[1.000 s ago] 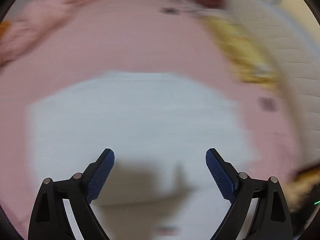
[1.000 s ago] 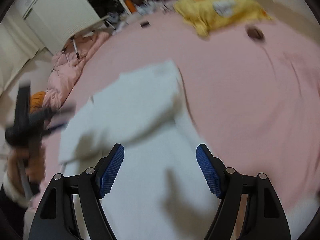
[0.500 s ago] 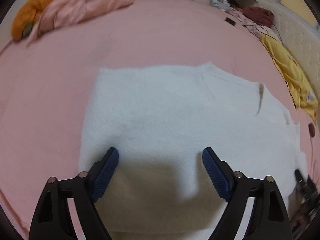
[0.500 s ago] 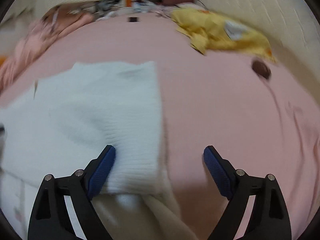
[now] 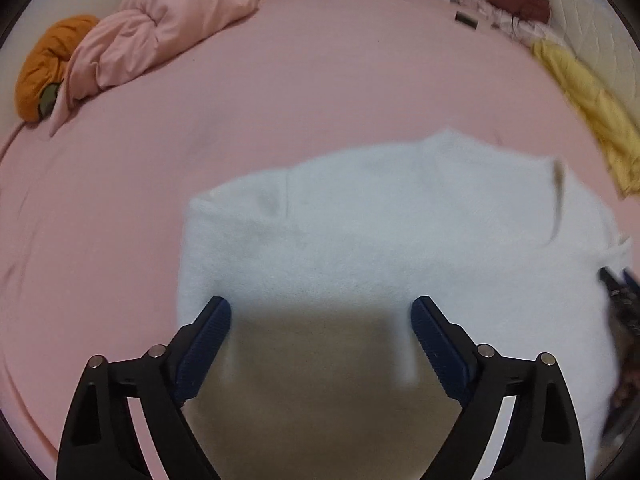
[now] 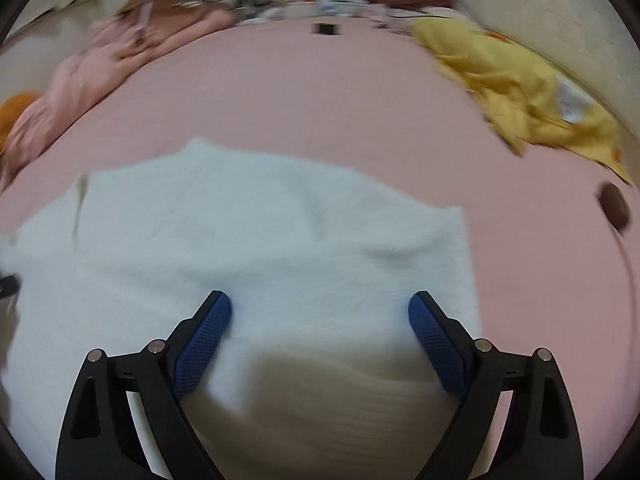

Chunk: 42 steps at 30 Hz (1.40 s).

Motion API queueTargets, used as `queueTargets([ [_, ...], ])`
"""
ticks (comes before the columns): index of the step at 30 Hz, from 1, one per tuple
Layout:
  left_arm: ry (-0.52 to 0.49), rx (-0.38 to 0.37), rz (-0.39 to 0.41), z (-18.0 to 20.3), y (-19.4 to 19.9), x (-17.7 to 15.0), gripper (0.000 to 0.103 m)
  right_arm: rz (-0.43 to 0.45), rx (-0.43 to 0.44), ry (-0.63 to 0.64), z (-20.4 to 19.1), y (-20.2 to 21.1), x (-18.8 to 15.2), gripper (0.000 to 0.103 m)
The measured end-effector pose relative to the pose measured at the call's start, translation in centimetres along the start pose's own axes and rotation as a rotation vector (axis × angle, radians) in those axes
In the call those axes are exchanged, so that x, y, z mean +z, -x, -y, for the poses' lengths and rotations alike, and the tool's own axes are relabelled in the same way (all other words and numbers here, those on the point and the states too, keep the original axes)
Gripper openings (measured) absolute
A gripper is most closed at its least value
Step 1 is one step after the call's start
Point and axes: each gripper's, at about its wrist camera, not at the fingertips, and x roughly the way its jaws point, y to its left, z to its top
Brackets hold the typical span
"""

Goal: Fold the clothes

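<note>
Both cameras have swung since half a second ago: the left gripper (image 5: 320,320) now has the garment's left edge under its left finger, where before it sat more squarely over the cloth, and the right gripper (image 6: 319,316) has slid in over the cloth, whose right edge earlier ran up between its fingers. Each pair of fingers stands spread wide, holding nothing, low over the near part of the white sweater (image 5: 400,232); whether the blue pads touch the knit I cannot tell. Outward from the left fingers, the sweater lies flat on the pink bed (image 5: 320,80), its left side turned in with a soft crease near the far corner, and a small tan tag shows toward its right. In the right view the same sweater (image 6: 248,232) ends in a straight right edge just past the right finger, with ribbed knit close under the camera. At the far right edge of the left view a dark blurred shape is probably the other gripper. Farther off lie a pink duvet (image 5: 168,28), an orange cushion (image 5: 48,64) and a yellow garment (image 6: 528,96), well apart from the work. By my reading the fold is partly made: the sides look brought in, and the lengthwise folds and the yellow garment remain.
</note>
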Motion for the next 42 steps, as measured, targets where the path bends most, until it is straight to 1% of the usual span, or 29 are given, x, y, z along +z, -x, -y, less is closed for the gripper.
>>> queueTargets([
  [2, -0.006, 0.016, 0.023, 0.1, 0.0, 0.9, 0.092, 0.037, -0.041, -0.026, 0.1, 1.1, 0.7, 0.09],
  [3, -0.012, 0.029, 0.028, 0.2, -0.2, 1.4, 0.092, 0.038, -0.04, -0.028, 0.2, 1.5, 0.7, 0.09],
  [5, -0.004, 0.055, -0.018, -0.3, -2.3, 1.3, 0.093, 0.04, -0.036, -0.033, 0.4, 2.2, 0.8, 0.09],
  [6, 0.002, 0.068, -0.048, -0.6, -3.6, 1.1, 0.103, 0.04, -0.035, -0.035, 0.4, 2.6, 0.8, 0.09],
  [7, 0.014, 0.058, -0.05, -1.0, -4.2, 0.9, 0.103, 0.041, -0.033, -0.037, 0.5, 2.9, 0.8, 0.09],
  [8, 0.031, 0.031, -0.036, -1.6, -4.3, 0.7, 0.103, 0.042, -0.031, -0.039, 0.6, 3.3, 0.8, 0.091],
  [9, 0.036, 0.021, -0.031, -1.8, -4.4, 0.7, 0.103, 0.043, -0.03, -0.041, 0.7, 3.7, 0.8, 0.092],
  [11, -0.001, 0.047, -0.043, -1.3, -4.0, 1.1, 0.103, 0.044, -0.026, -0.046, 0.8, 4.4, 0.8, 0.092],
  [14, -0.018, 0.07, -0.009, -1.1, -0.5, 1.5, 0.091, 0.046, -0.021, -0.052, 1.0, 5.5, 0.9, 0.092],
  [16, -0.021, 0.073, 0.03, -1.1, 2.6, 1.5, 0.091, 0.048, -0.018, -0.057, 1.2, 6.2, 0.9, 0.092],
  [17, -0.018, 0.068, 0.042, -1.2, 4.3, 1.0, 0.091, 0.047, -0.017, -0.054, 1.1, 7.2, 0.6, 0.093],
  [19, -0.008, 0.063, 0.043, -1.4, 7.4, -0.2, 0.091, 0.042, -0.02, -0.033, 0.4, 11.0, -0.8, 0.093],
  [23, 0.033, -0.023, -0.009, -1.9, 12.1, -4.4, 0.092, 0.022, -0.018, -0.004, -0.9, 17.9, -4.0, 0.093],
  [24, 0.039, -0.046, -0.024, -1.8, 13.0, -5.9, 0.093, 0.01, -0.013, -0.001, -1.3, 19.3, -5.2, 0.093],
  [26, 0.03, -0.067, -0.061, -1.3, 14.3, -9.6, 0.093, -0.023, 0.0, 0.006, -2.0, 21.9, -8.4, 0.093],
  [28, 0.002, -0.053, -0.115, -0.7, 15.2, -13.5, 0.093, -0.06, 0.017, 0.008, -2.5, 24.0, -11.6, 0.093],
  [30, -0.001, -0.037, -0.169, -0.2, 15.8, -16.6, 0.093, -0.1, 0.041, 0.014, -2.7, 25.3, -14.2, 0.093],
  [33, 0.0, -0.097, -0.255, 0.5, 16.4, -21.2, 0.093, -0.145, 0.059, 0.043, -3.0, 27.2, -17.4, 0.093],
  [35, -0.012, -0.104, -0.269, 0.9, 16.6, -23.0, 0.093, -0.168, 0.068, 0.059, -3.2, 28.3, -19.2, 0.093],
  [38, 0.003, -0.088, -0.311, 1.1, 16.5, -24.6, 0.093, -0.153, 0.061, 0.064, -3.2, 29.3, -19.6, 0.093],
  [40, 0.019, -0.127, -0.318, 1.5, 17.0, -25.2, 0.093, -0.144, 0.056, 0.067, -3.2, 29.9, -19.9, 0.093],
  [42, 0.003, -0.14, -0.302, 2.5, 18.0, -25.7, 0.093, -0.129, 0.054, 0.071, -3.2, 30.5, -19.9, 0.093],
])
